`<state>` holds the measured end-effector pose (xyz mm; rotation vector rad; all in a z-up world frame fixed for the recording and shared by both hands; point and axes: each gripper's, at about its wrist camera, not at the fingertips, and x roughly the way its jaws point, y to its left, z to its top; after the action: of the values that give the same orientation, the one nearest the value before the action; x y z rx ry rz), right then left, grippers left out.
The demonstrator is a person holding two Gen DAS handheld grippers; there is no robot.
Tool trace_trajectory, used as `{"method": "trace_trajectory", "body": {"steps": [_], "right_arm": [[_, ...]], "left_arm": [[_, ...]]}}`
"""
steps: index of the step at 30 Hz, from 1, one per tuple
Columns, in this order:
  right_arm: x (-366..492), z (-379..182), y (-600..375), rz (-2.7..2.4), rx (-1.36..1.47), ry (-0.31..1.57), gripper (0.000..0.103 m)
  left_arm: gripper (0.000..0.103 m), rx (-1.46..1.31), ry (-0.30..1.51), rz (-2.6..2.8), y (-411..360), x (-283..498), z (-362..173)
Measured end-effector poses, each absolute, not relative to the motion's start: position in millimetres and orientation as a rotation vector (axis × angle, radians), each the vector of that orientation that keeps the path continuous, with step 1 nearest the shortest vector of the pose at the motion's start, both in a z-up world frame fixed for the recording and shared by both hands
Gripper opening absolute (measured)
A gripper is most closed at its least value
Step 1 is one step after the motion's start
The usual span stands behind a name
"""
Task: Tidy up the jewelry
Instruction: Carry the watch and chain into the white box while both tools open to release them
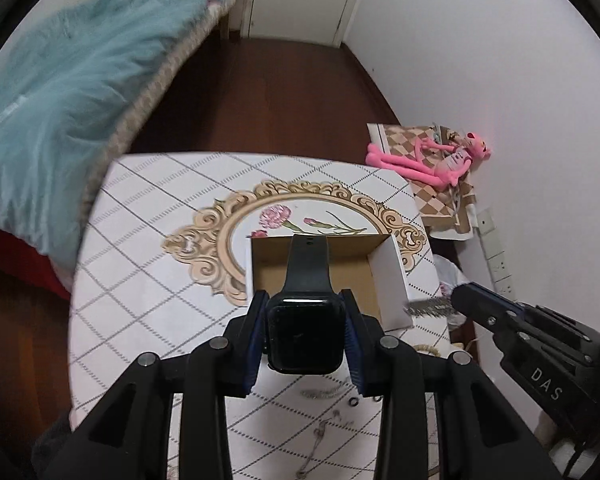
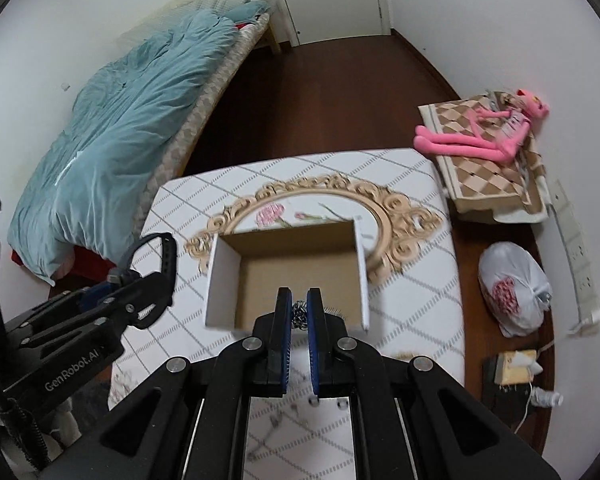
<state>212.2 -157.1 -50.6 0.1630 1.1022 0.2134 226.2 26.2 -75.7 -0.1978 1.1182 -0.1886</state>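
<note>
My left gripper (image 1: pixel 305 320) is shut on a black smartwatch (image 1: pixel 305 332), held above the near edge of an open white cardboard box (image 1: pixel 392 280); the strap reaches over the box. In the right wrist view that gripper (image 2: pixel 120 280) and watch strap (image 2: pixel 168 256) hang left of the box (image 2: pixel 216 280). My right gripper (image 2: pixel 299 312) is shut on a silver chain bracelet (image 2: pixel 299 316) above the box's near wall. In the left wrist view it (image 1: pixel 456 300) holds the chain (image 1: pixel 428 307) at the box's right side. The box looks empty.
The box stands on a small table with a white checked cloth (image 1: pixel 140 280) and a floral gold-framed print (image 1: pixel 236 216). Loose small jewelry (image 1: pixel 332 392) lies on the near cloth. A bed (image 2: pixel 120 120) is left; a pink plush toy (image 2: pixel 480 144) and white bag (image 2: pixel 516 292) are right.
</note>
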Motion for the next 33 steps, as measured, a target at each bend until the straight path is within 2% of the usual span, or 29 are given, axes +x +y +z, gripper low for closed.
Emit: {"method": "trace_trajectory", "body": {"steps": [15,17,19,21,22,23,24,25,27,28,30,32,33], "right_arm": [[294.1,-119.2,-150.4,0.28,0.202,1.285,0.008],[301.6,-127.1,-152.7,0.303,0.228,1.326,0.008],[307.6,-134.5,-155.9,0.309,0.246,1.354,0.009],[310.5,-140.5,-158.9,0.318,0.263,1.376,0.009],[310.9,-141.9,-160.9,0.309,0.261,1.378,0.01],[310.7,-142.9,-162.9,0.307,0.261,1.379,0.016],[310.6,-143.0,-164.6,0.304,0.261,1.378,0.025],[309.6,-142.2,-165.6,0.292,0.247,1.373,0.031],[307.6,-139.9,-165.5,0.279,0.206,1.362,0.053],[304.6,-138.3,-164.4,0.26,0.167,1.353,0.057],[297.0,-135.6,-159.5,0.215,0.076,1.331,0.078],[288.9,-136.4,-156.0,0.168,0.008,1.311,0.091],[285.7,-137.8,-154.7,0.15,-0.016,1.304,0.092]], "left_arm": [[0.033,-0.384,1.349,-0.246,26.6,299.2,-141.2],[0.046,-0.371,1.354,-0.23,26.4,304.2,-142.6],[0.066,-0.357,1.342,-0.215,27.3,307.0,-140.4],[0.068,-0.351,1.33,-0.193,31.0,307.9,-136.7],[0.072,-0.342,1.325,-0.183,32.5,308.4,-135.3],[0.076,-0.321,1.319,-0.162,34.6,307.5,-133.4],[0.087,-0.306,1.31,-0.144,36.8,306.8,-132.3],[0.094,-0.293,1.302,-0.129,38.6,307.0,-131.8],[0.098,-0.247,1.278,-0.087,41.8,303.1,-130.1],[0.098,-0.223,1.266,-0.067,42.6,301.0,-129.9],[0.099,-0.162,1.221,-0.026,42.9,292.0,-127.5],[0.1,-0.12,1.187,0.005,41.7,286.4,-127.8],[0.1,-0.102,1.17,0.018,41.2,281.8,-128.5]]}}
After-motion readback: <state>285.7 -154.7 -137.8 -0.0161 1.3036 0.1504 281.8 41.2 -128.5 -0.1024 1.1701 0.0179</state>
